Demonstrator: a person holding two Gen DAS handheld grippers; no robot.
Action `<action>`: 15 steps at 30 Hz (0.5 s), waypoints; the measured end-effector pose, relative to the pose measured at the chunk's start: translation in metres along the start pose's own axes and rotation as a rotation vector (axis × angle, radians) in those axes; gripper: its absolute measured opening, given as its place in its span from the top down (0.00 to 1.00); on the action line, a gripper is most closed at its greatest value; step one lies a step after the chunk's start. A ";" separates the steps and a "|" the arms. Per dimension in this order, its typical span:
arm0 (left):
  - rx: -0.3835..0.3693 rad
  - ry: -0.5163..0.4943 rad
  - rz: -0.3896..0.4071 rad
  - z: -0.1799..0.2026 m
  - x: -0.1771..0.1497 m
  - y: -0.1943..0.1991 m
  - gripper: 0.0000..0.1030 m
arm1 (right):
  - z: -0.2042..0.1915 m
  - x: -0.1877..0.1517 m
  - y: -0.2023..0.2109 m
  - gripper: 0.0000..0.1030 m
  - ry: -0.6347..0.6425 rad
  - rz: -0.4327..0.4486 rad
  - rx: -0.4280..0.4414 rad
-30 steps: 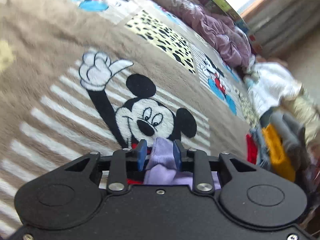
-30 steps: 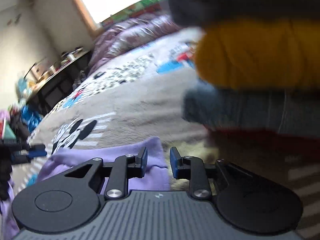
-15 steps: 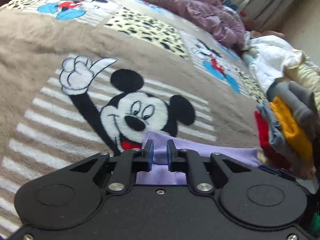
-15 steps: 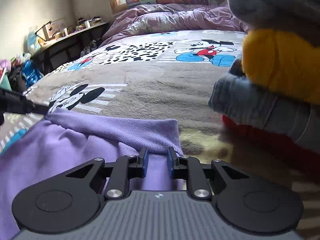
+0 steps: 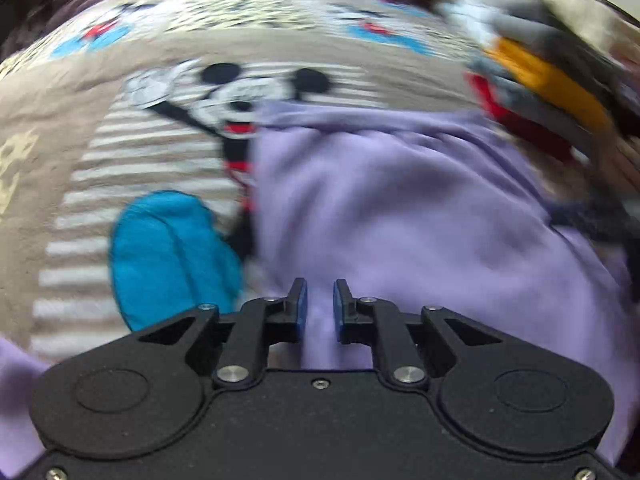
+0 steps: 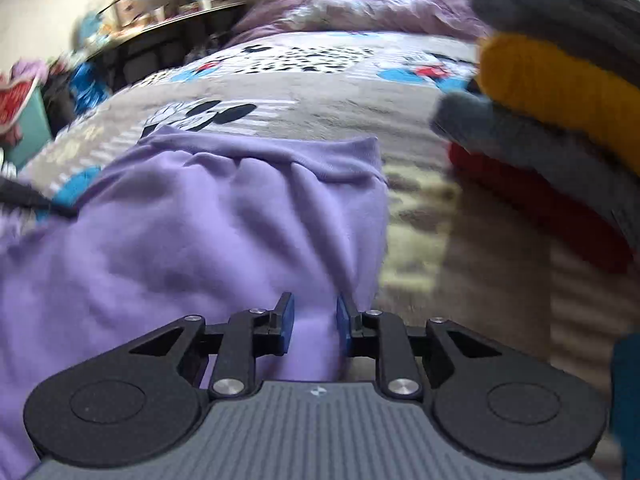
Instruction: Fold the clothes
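A lilac garment [image 5: 400,208] lies spread on a Mickey Mouse blanket [image 5: 120,152], its ribbed hem at the far side. It also shows in the right wrist view [image 6: 192,232]. My left gripper [image 5: 320,308] is over the garment's near left part, jaws a little apart, with cloth showing between them. My right gripper [image 6: 313,322] is over the near right edge, jaws also a little apart above the fabric. Both views are blurred by motion.
A stack of folded clothes [image 6: 560,120] in grey, yellow, blue-grey and red lies to the right of the garment, also in the left wrist view [image 5: 540,80]. A purple duvet [image 6: 360,8] is at the far end. A cluttered shelf [image 6: 140,32] stands far left.
Both grippers let go of the hem, opened a little and pulled back toward me. The lilac garment now lies flat on the blanket.
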State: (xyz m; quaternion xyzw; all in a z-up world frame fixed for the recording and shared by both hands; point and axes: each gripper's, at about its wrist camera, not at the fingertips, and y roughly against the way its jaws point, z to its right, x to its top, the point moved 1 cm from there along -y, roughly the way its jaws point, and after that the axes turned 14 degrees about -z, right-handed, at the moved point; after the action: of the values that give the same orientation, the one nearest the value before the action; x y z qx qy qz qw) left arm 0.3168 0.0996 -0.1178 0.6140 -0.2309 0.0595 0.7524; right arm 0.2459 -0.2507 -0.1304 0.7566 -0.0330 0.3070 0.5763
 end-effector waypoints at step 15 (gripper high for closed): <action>0.066 0.028 0.094 0.003 0.042 0.012 0.74 | -0.023 -0.019 0.026 0.73 0.036 0.066 -0.025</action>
State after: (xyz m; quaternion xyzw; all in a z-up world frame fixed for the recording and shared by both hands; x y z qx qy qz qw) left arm 0.3491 0.0916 -0.0888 0.6261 -0.2471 0.1109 0.7312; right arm 0.2100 -0.2453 -0.1142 0.7422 -0.0514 0.3392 0.5757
